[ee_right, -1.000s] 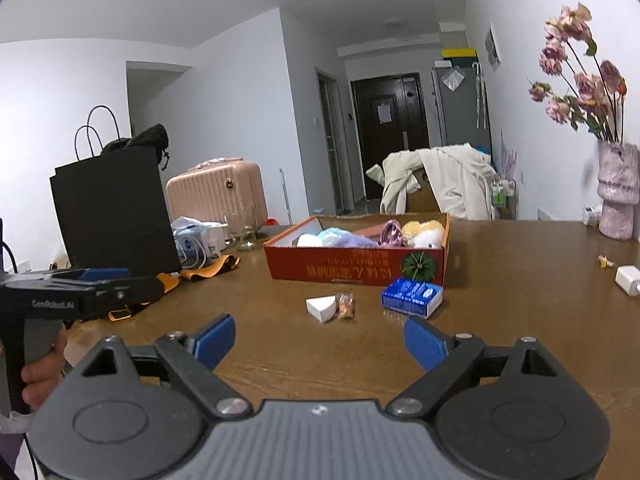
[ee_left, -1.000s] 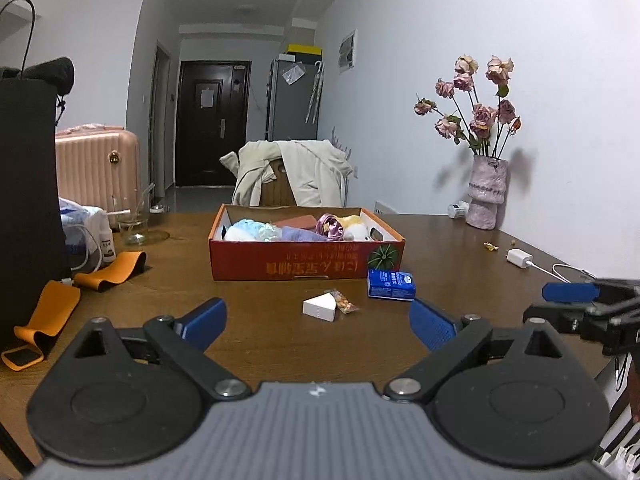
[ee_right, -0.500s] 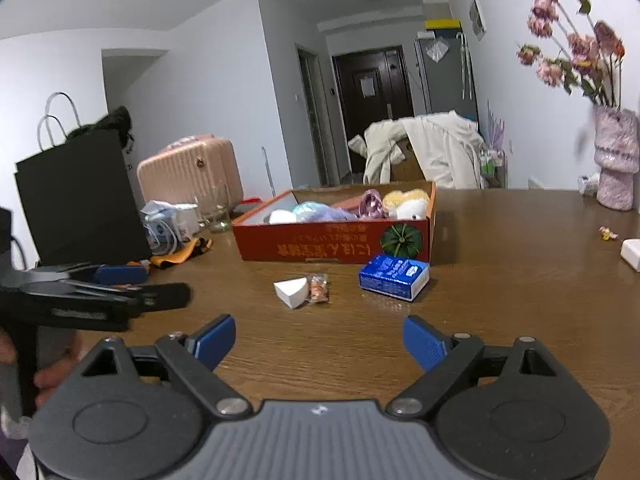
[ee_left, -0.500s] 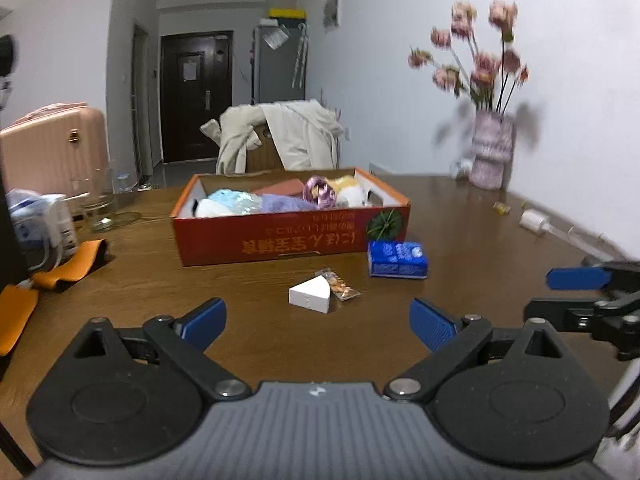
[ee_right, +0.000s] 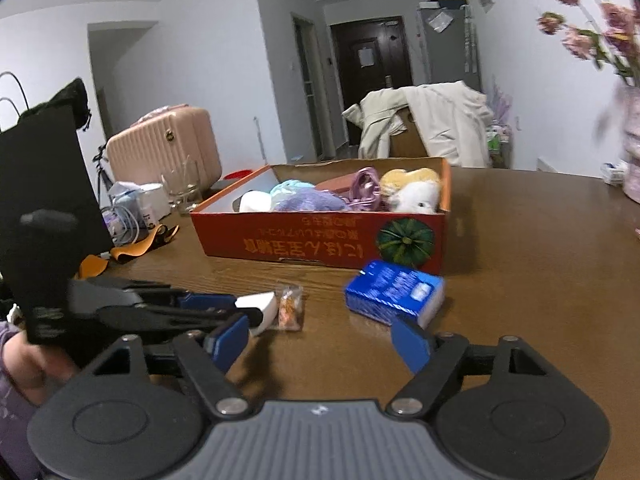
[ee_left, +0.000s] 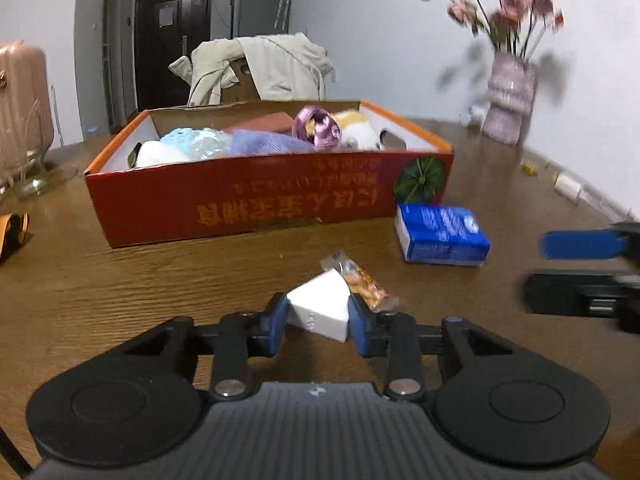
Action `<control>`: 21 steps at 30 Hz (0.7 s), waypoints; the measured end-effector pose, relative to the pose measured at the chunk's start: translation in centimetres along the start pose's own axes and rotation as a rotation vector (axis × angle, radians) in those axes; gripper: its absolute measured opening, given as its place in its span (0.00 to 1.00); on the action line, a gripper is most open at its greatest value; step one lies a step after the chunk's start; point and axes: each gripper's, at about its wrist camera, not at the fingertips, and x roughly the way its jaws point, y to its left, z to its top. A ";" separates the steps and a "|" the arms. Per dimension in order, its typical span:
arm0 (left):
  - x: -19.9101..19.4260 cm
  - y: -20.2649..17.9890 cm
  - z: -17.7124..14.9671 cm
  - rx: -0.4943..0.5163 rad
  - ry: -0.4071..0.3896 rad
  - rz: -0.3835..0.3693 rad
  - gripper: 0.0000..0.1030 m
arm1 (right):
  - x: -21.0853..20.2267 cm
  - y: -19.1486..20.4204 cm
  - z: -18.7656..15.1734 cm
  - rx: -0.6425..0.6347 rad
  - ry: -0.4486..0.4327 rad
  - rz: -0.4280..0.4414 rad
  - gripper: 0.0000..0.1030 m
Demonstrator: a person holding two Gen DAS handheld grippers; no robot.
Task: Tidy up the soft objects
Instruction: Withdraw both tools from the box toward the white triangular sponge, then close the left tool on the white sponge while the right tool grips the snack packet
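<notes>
Left hand-held gripper closing, blue pads against both sides of white wedge sponge (snack packet just beyond). Sponge low on table. Right hand-held gripper closing, gap wide, nothing between; blue tissue pack just ahead. Red box of soft items farther back.

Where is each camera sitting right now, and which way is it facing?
Left wrist: on the left gripper, facing the red box; jaws closing on the white sponge wedge; right gripper's tips at right.
Right wrist: on the right gripper, facing the blue tissue pack; jaws closing, nothing between; a hand at left.
Shared: box, wedge, pack, snack packet.
</notes>
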 end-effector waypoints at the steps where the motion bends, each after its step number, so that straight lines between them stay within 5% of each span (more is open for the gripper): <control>1: -0.5 0.5 0.0 -0.013 -0.008 -0.009 0.18 | 1.1 0.2 0.3 -0.011 0.013 0.008 0.68; 8: -2.5 3.8 0.1 -0.120 -0.057 0.031 0.14 | 8.9 3.0 1.6 -0.117 0.123 0.027 0.42; 11: -2.4 4.4 0.0 -0.118 -0.045 0.046 0.10 | 10.7 4.0 1.5 -0.153 0.147 0.018 0.15; 17: -3.1 4.5 -0.2 -0.101 -0.060 0.013 0.07 | 9.6 4.1 0.9 -0.155 0.138 -0.009 0.14; 18: -3.2 4.2 -0.3 -0.089 -0.057 -0.001 0.10 | 9.0 3.9 0.8 -0.149 0.127 -0.011 0.14; 20: -3.3 3.5 -0.6 -0.074 -0.051 -0.003 0.35 | 7.6 3.5 0.6 -0.130 0.106 -0.009 0.14; 21: -3.3 3.2 -0.7 -0.066 -0.054 0.003 0.63 | 6.9 3.4 0.6 -0.120 0.095 -0.008 0.14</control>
